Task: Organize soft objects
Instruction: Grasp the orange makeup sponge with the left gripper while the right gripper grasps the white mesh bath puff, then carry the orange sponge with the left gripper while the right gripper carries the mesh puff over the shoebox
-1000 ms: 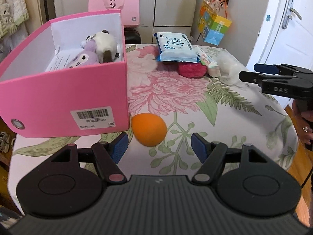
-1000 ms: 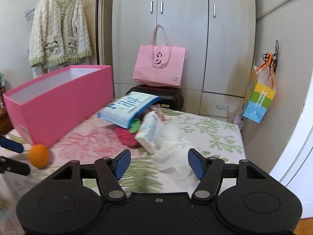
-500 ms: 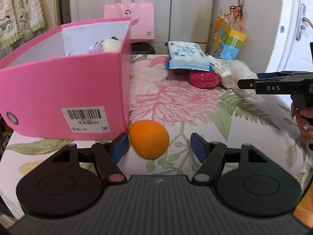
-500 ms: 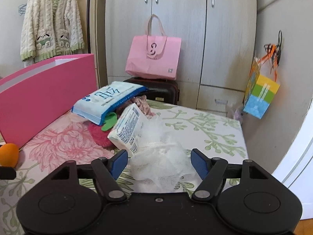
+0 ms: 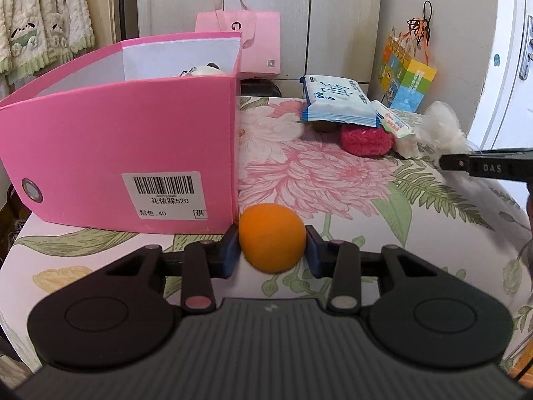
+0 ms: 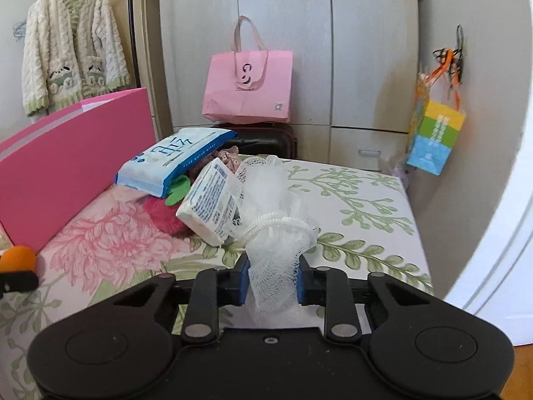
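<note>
Orange ball [image 5: 272,237] pinched between the blue pads of the left gripper [image 5: 272,250], sitting on the floral tablecloth [image 5: 333,173] just beside the near right corner of the pink box [image 5: 126,153]. Pads pressed to both sides of the ball, ball resting low on the cloth. Same ball visible at the far left edge of the right wrist view, beside the box wall.

White mesh bath pouf [image 6: 274,233] squeezed between the pads of the right gripper [image 6: 272,283], bunched up and narrowed where the jaws close on it, rope loop lying across its top. Pouf well to the right of the pink box, touching a small white tissue pack [image 6: 211,206] that leans against it. Behind that, closer to the box: a red knitted strawberry [image 6: 163,213] with a green leaf, partly under a blue-and-white wet wipes pack [image 6: 173,160] propped at a slant on the pile.

Inside the pink box, only the top of a white plush toy [image 5: 203,70] showing above the rim; barcode label [image 5: 165,195] on the near wall. Beyond the box, a pink paper bag [image 6: 248,86] standing against the wardrobe [image 6: 283,33].
</note>
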The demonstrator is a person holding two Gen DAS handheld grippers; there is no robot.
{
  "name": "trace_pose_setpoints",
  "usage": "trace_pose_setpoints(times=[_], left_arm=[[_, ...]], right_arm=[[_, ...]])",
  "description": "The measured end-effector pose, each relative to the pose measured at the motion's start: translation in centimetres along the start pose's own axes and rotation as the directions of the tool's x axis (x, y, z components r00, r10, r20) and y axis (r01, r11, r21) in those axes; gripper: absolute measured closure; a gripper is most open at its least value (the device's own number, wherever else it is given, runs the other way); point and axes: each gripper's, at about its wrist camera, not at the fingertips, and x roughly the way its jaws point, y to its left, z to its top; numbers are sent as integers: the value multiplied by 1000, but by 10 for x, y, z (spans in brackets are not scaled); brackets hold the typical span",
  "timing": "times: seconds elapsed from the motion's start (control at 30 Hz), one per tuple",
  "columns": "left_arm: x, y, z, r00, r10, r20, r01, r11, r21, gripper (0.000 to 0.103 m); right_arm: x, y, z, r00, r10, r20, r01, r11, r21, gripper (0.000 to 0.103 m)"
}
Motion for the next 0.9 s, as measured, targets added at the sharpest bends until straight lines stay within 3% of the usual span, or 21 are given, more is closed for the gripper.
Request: trace_pose_setpoints(times=[0.33,0.7,0.9], left_arm=[[-15,3,-4,997,-69,-16,69,997,-18,64],[-40,11,-5,987,-146,-72,146,989,-9,64],[-56,25,-3,976,-180,-119,178,984,-23,64]], right_arm=[[-43,15,-19,1000,-1,-16,2,999,50,75],[-80,51,-32,990,121,-75,-116,991,71,74],[-94,78,-31,970,204,-131,-199,979,52,73]])
